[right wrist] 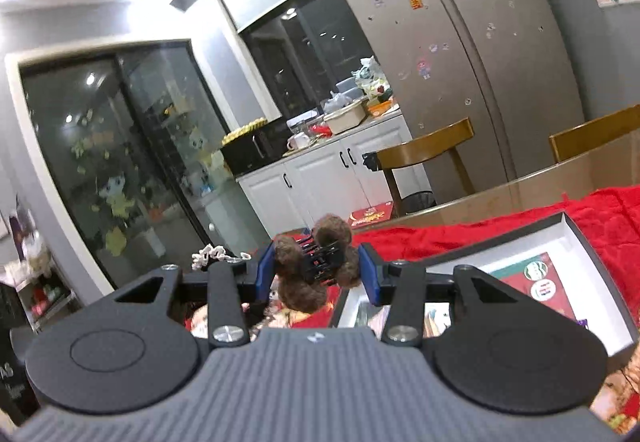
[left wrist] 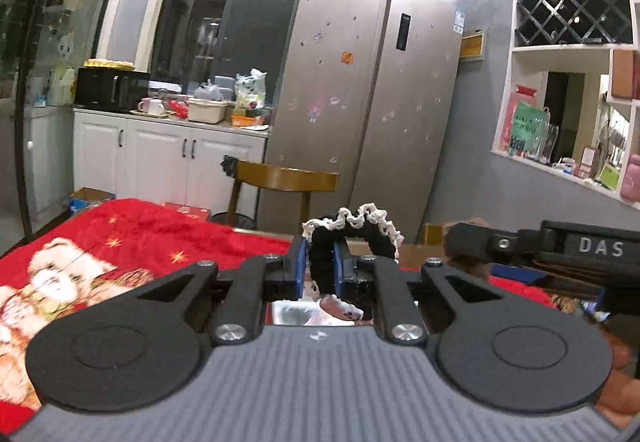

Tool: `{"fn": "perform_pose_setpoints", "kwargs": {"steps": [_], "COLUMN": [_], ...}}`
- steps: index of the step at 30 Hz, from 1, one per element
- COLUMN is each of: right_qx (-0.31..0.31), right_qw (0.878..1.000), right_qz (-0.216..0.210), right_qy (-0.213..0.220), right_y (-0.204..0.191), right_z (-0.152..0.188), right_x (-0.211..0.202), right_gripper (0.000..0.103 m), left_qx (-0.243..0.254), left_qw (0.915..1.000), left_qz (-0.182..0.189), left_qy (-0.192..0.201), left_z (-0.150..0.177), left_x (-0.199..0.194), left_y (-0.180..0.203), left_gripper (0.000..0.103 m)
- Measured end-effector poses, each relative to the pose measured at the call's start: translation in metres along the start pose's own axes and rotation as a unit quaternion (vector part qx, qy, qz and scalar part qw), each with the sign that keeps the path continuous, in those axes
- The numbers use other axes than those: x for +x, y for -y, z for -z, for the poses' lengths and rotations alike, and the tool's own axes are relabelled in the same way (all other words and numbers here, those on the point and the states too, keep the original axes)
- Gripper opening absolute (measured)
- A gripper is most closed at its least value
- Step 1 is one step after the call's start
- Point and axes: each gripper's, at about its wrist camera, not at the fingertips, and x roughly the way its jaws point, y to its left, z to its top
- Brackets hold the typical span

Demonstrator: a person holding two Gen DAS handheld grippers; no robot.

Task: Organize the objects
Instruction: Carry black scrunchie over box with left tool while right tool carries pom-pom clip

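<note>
In the left wrist view my left gripper [left wrist: 321,262] is shut on a black scrunchie with a white lace edge [left wrist: 356,228], which loops up over the blue pads. The right gripper's black body shows at that view's right edge. In the right wrist view my right gripper [right wrist: 318,268] is shut on a brown fuzzy hair claw clip [right wrist: 298,282] with black teeth, held above the red cloth. The scrunchie's lace [right wrist: 208,254] peeks in at the left of the clip. A shallow white box with a dark rim [right wrist: 576,238] lies on the cloth to the right, below the right gripper.
A red cloth with a bear print [left wrist: 120,242] covers the table. A wooden chair [left wrist: 286,177] stands behind it, a second chair [right wrist: 592,135] farther right. Behind are a steel fridge [left wrist: 372,81], white cabinets with a cluttered counter [left wrist: 172,145] and wall shelves [left wrist: 576,41].
</note>
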Motion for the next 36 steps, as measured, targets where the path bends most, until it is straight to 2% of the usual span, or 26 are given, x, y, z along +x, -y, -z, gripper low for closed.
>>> {"fn": "perform_pose_setpoints", "kwargs": {"steps": [4,7,14,20,27,32,36], "right_qx": [0.024,0.038,0.040,0.025,0.018,-0.006,0.002], "right_qw": [1.000,0.999,0.998,0.996,0.992,0.989,0.987], "right_qz": [0.012,0.032,0.046,0.068,0.083,0.105,0.112], "right_qy": [-0.001,-0.012,-0.031,-0.056,-0.092,-0.106,-0.118], "right_y": [0.017,0.031,0.051,0.065,0.065,0.057,0.062], "right_z": [-0.009,-0.009,0.003,0.023,0.048,0.058,0.062], "right_x": [0.022,0.041,0.065,0.088,0.106,0.113,0.117], "right_gripper": [0.048,0.048,0.048,0.048,0.048,0.048,0.048], "left_qx": [-0.024,-0.037,-0.025,-0.010,0.009,0.019,0.023], "left_qw": [0.9995,0.9987,0.9963,0.9946,0.9932,0.9932,0.9928], "left_qz": [0.016,0.023,0.007,-0.004,-0.013,-0.019,-0.026], "left_qy": [-0.009,-0.026,-0.082,-0.103,-0.115,-0.113,-0.114], "left_z": [-0.008,-0.001,0.029,0.051,0.072,0.079,0.085], "left_x": [0.025,0.047,0.105,0.135,0.150,0.150,0.151], "left_y": [-0.002,-0.008,-0.025,-0.032,-0.032,-0.031,-0.032], "left_gripper": [0.017,0.017,0.017,0.017,0.017,0.017,0.017]}}
